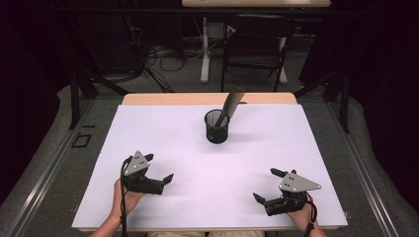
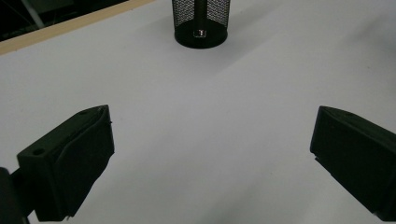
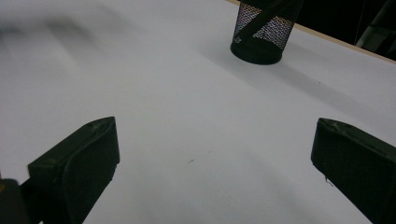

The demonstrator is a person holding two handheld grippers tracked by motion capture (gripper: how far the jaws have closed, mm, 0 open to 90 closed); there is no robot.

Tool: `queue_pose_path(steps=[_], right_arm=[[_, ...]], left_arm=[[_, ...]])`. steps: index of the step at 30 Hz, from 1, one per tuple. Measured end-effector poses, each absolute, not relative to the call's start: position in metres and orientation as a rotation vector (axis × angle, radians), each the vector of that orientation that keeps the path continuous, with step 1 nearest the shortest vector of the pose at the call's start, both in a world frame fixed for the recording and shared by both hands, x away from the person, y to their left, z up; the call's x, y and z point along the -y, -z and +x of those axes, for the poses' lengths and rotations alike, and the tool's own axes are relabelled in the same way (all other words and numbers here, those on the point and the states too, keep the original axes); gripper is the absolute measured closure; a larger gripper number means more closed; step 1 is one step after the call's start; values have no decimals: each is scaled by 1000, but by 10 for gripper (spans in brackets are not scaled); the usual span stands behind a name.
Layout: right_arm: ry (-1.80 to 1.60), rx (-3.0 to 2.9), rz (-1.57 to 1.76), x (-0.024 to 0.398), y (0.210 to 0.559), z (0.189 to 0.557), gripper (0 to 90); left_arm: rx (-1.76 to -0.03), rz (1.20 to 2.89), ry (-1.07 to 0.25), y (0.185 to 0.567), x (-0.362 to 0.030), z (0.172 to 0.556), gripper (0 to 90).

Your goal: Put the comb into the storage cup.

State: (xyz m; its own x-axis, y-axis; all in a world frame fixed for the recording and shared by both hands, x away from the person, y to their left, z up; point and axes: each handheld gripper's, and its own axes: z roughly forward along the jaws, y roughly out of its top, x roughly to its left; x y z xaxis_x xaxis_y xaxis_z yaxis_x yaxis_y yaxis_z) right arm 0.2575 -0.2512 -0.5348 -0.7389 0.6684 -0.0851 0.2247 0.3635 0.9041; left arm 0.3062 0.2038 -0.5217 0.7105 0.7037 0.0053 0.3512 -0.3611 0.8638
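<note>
Left hand-held gripper (image 1: 159, 169) and right hand-held gripper (image 1: 270, 186): jaws wide, empty, resting near desk (image 1: 163, 217) edge. Mesh pen cup (image 1: 218, 126) stands mid-desk, holding a leaning grey tool (image 1: 232, 103), possibly a brush.

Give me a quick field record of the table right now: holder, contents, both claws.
holder: black mesh pen cup, upright, far centre of the white table
contents: one grey-brown stick-like tool, leaning toward the right over the rim; type unclear
left claw: open, holding nothing, near left part of the table
right claw: open, holding nothing, near right part
contact: neither claw touches the cup
</note>
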Motion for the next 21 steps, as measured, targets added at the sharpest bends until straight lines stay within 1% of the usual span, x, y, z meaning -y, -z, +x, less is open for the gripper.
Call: queue_pose_path(steps=[9,21], right_arm=[[-1347,-2191,777,251,535,258,7],[-1351,-2190,786,251,535,258,7]], left_arm=[[-814,1951,-505,525,-211,292,0],[-807,1959,-550,530,-217,276,0]])
